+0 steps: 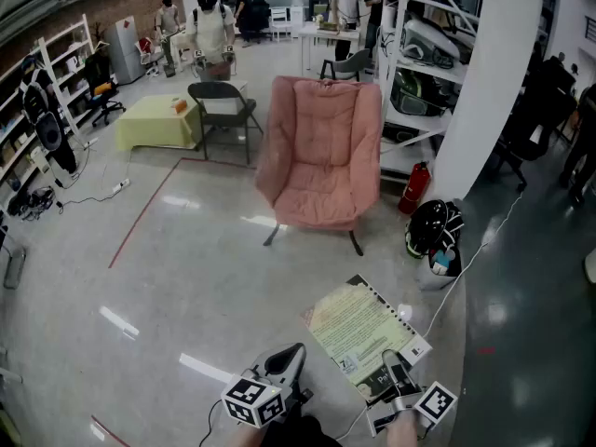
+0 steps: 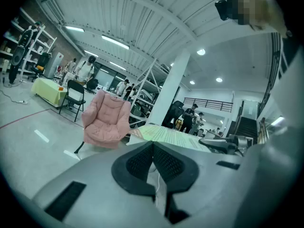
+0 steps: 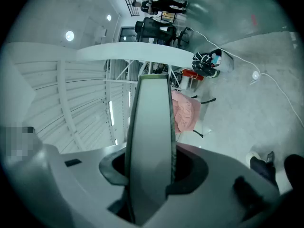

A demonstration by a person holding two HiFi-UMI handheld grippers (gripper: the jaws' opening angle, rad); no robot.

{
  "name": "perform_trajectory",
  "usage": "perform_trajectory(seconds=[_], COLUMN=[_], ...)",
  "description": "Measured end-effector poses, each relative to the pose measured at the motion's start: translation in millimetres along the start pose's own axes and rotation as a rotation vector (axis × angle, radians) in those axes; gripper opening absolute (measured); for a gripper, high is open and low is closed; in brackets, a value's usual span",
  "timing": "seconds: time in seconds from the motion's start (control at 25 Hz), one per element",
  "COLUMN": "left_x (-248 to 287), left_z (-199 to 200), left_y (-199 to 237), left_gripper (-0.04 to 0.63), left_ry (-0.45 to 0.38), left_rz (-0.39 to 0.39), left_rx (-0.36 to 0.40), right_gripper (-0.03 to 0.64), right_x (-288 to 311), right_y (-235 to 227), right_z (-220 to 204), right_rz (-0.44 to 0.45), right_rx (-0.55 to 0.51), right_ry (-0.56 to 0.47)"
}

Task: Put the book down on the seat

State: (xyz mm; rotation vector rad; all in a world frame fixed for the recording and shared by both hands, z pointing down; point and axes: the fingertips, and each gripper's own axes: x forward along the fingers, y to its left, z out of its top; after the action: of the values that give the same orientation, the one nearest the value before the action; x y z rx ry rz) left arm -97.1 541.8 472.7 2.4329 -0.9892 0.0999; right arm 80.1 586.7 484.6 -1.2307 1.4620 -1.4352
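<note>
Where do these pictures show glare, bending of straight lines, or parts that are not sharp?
Head view: white streaks of glare lie on the glossy floor, and the wide lens bends the white column. Left gripper view: dark rounded corners; the pink chair is sharp. Right gripper view: the book, very near the lens, looks soft.

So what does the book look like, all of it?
The spiral-bound book with a pale yellow-green printed cover is shut, with a wire coil along one long edge and a dark strip at its near end. The right hand-held gripper clamps that near end, holding it tilted in the air over the grey floor. It is not yet on the pink padded armchair ahead.
</note>
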Motion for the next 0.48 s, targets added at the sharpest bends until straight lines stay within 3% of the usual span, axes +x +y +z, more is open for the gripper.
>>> perform_trajectory(seconds=[0.24, 0.48], left_x=[-43, -55], left_z=[-16, -12], left_y=[-41, -53], left_gripper=[0.009, 0.009], left_ry=[-0.021, -0.044], left_rz=[-0.013, -0.015], left_rx=[0.021, 0.034], right_gripper=[0.167, 0.167], right_x=[-65, -79], right_y=[2, 10], right_z=[-13, -18], right_rz=[0.007, 0.006], right_rx=[-0.025, -0.063], right_ry=[-0.017, -0.017])
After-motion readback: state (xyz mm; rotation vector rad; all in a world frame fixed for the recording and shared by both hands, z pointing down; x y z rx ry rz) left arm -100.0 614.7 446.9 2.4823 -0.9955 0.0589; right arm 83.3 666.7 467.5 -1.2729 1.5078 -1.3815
